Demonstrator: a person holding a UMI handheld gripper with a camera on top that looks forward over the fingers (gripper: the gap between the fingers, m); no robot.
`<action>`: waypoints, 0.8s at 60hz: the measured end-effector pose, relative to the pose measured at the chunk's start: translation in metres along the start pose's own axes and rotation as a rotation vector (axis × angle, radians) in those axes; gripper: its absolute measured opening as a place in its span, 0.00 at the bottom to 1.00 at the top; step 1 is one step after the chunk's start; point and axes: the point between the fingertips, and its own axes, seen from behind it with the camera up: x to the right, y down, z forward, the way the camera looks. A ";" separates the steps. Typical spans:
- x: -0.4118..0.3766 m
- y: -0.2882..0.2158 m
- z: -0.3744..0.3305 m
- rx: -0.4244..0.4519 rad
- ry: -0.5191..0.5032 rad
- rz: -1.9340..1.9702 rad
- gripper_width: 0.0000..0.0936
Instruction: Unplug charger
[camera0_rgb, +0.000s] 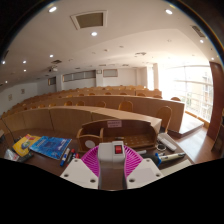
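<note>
A grey-white block (112, 162) with a red switch (118, 150) on its top stands upright between my fingers. It looks like a charger or the end of a power strip. My gripper (112, 163) is shut on it, and the pink pads (92, 160) press on both of its sides. No cable or socket shows, and its lower end is hidden between the fingers.
A wooden desk (60, 162) lies below. A blue book (50, 147) and a yellow item (25, 143) lie left of the fingers, and small dark items (166, 156) lie to the right. Beyond are curved rows of wooden lecture-hall benches (100, 112) and bright windows (185, 85).
</note>
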 end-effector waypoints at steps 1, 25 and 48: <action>0.011 0.009 0.000 -0.029 0.002 -0.008 0.29; 0.039 0.143 0.002 -0.275 -0.003 -0.024 0.64; 0.021 0.098 -0.114 -0.247 0.027 -0.013 0.91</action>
